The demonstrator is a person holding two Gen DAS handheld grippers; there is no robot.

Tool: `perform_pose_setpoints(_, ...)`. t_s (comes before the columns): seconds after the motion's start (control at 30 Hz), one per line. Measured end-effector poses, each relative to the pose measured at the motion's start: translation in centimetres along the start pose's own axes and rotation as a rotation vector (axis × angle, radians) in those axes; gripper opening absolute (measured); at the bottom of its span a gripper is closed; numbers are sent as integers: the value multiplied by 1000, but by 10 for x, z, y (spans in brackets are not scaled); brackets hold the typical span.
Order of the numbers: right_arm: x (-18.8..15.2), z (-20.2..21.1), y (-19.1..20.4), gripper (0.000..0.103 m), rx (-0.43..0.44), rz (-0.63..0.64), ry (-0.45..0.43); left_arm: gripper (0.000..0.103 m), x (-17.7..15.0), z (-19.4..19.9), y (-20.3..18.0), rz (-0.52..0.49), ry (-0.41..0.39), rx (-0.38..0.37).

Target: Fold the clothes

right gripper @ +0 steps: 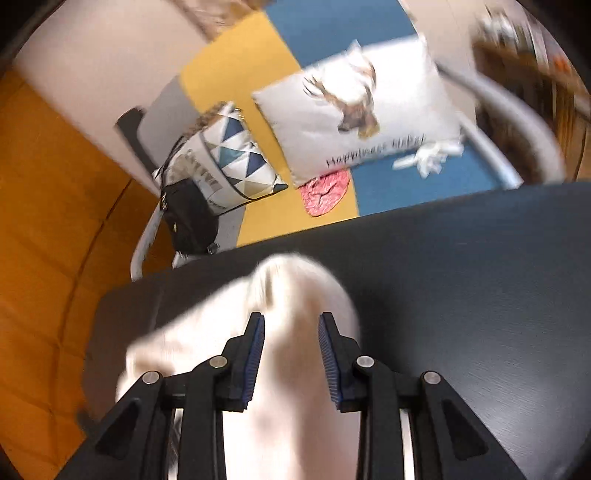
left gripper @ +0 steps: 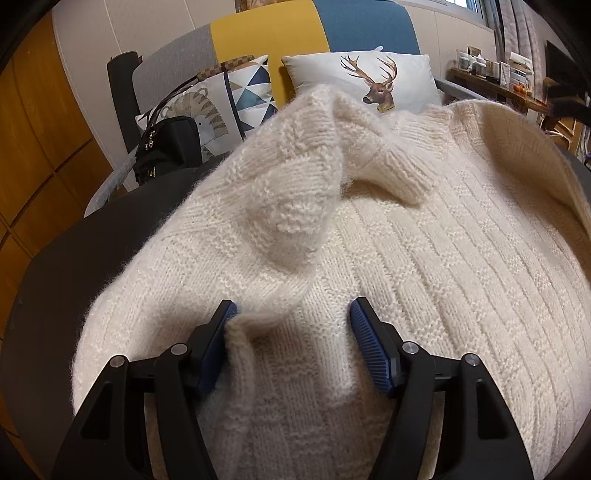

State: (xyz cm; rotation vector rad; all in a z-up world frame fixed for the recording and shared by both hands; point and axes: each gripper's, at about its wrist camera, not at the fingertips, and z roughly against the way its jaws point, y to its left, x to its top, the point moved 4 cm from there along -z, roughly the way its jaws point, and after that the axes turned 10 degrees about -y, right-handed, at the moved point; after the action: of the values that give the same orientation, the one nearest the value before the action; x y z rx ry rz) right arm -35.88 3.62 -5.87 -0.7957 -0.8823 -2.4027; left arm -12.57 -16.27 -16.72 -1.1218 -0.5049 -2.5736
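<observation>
A cream knitted sweater [left gripper: 424, 258] lies spread on a dark table [left gripper: 74, 280]. One sleeve [left gripper: 295, 206] is folded across its body, its cuff [left gripper: 402, 173] near the collar. My left gripper [left gripper: 293, 314] is open just above the sweater's near part, and a fold of knit touches its left pad [left gripper: 216, 341]. In the right wrist view, which is blurred by motion, my right gripper [right gripper: 291, 325] is open with a part of the sweater [right gripper: 295, 295] under and between its fingers.
Behind the table stands a sofa [left gripper: 295, 33] in grey, yellow and blue with a deer cushion [left gripper: 373, 81], a triangle-pattern cushion [left gripper: 243, 92] and a black handbag [left gripper: 166, 147]. A pink item [right gripper: 325, 192] lies on the sofa seat. A wooden shelf [left gripper: 495, 85] stands at right.
</observation>
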Motion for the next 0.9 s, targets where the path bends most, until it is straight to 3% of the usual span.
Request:
perform_pose_setpoints(0.1,-42,65,-3,34,-77,150,7,67,2,1,0,-7,1,7)
perform_pose_setpoints(0.27,-134,138,-2,35,-80,224,100,67,6,5,-2,-35,4,30)
perform_pose_setpoints(0.37,-186,160,0,35,-161,305,157,67,10,14,-8,-82,11,54)
perform_pose_setpoints(0.53,-249,165,22,35,-255,458,188,67,20,51,-32,-132,-62,-15)
perform_pose_setpoints(0.63,-273,152,43,35,-274,537,172,67,20,68,-50,-190,-101,-41)
perform_pose_setpoints(0.77,-286,135,50,32,-341,653,152,67,2,64,-67,-281,-75,-42)
perform_pose_setpoints(0.9,-256,134,20,18,-357,586,127,70,-3,59,-66,-293,-69,-34)
